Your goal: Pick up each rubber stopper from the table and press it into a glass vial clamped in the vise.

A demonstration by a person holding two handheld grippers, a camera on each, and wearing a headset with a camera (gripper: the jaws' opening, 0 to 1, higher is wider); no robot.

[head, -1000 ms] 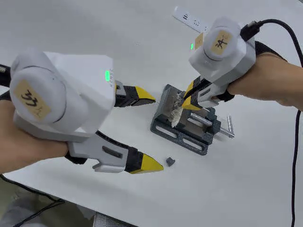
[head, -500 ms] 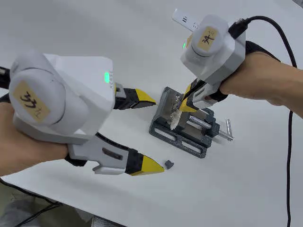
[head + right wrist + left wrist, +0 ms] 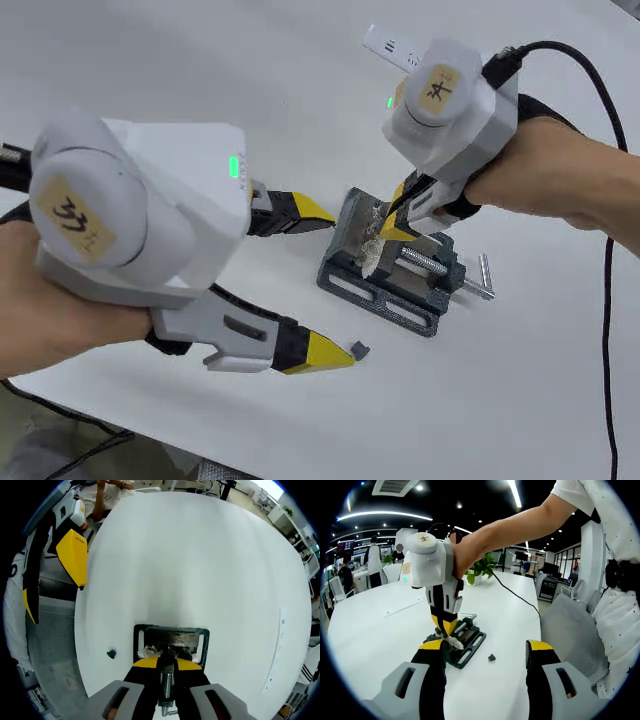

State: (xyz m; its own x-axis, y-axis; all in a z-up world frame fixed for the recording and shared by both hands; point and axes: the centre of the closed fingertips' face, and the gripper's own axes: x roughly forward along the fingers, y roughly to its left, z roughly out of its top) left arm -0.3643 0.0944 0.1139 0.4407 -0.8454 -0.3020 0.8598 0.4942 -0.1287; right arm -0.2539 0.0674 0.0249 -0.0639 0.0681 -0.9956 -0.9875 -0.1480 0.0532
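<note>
A small dark rubber stopper [image 3: 359, 350] lies on the white table [image 3: 200, 80], just off the tip of my left gripper's lower jaw. The left gripper [image 3: 325, 282] is open, its jaws wide apart with nothing between them. In the left gripper view the stopper [image 3: 491, 657] lies ahead between the jaws of that gripper [image 3: 487, 647]. The grey vise [image 3: 388, 268] clamps a glass vial [image 3: 371, 247]. My right gripper [image 3: 396, 224] points down onto the vise top, tips together; what lies under them is hidden. The right gripper view has its tips [image 3: 167, 663] over the vise [image 3: 172, 636] and the stopper [image 3: 111, 654] to the left.
A white power strip [image 3: 392, 45] lies at the back of the table. A black cable [image 3: 607, 300] runs from the right gripper down the right side. The table's front edge [image 3: 250, 455] is close below the left gripper. Chairs and people show in the room behind.
My left gripper has crept forward, so its lower jaw tip now sits right beside the stopper. The right gripper stays on the vise.
</note>
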